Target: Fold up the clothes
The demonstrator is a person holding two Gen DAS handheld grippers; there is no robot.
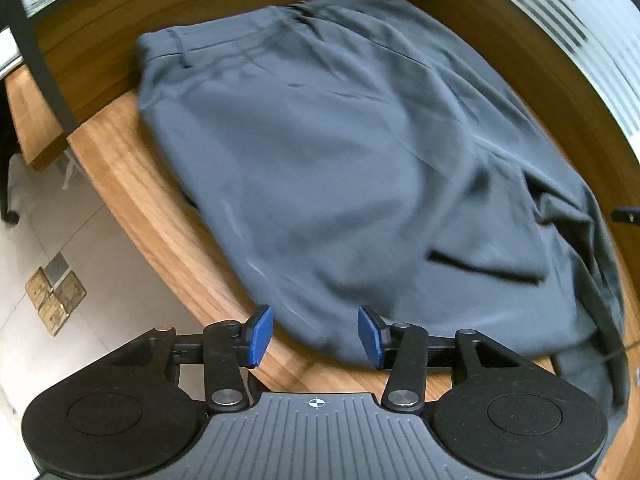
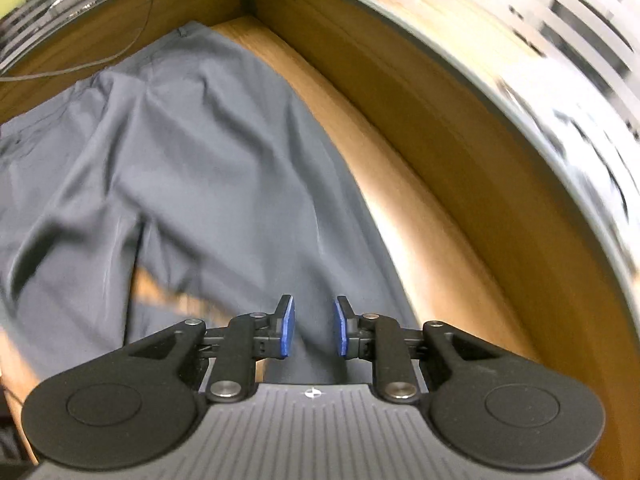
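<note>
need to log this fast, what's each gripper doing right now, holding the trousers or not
Left gripper: open, blue pads apart, nothing clamped, above the grey trousers.
Right gripper: open by a narrower gap, trousers seen below between the pads, not pinched.

A warm brown wooden desk (image 1: 132, 184) with raised wooden back panels (image 2: 400, 92) stands over a pale tiled floor (image 1: 92, 264) at lower left, beneath frosted striped glass (image 2: 540, 40).

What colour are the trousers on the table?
Plain dark grey, slightly bluish, with no pattern. The trousers show best in the left wrist view.
</note>
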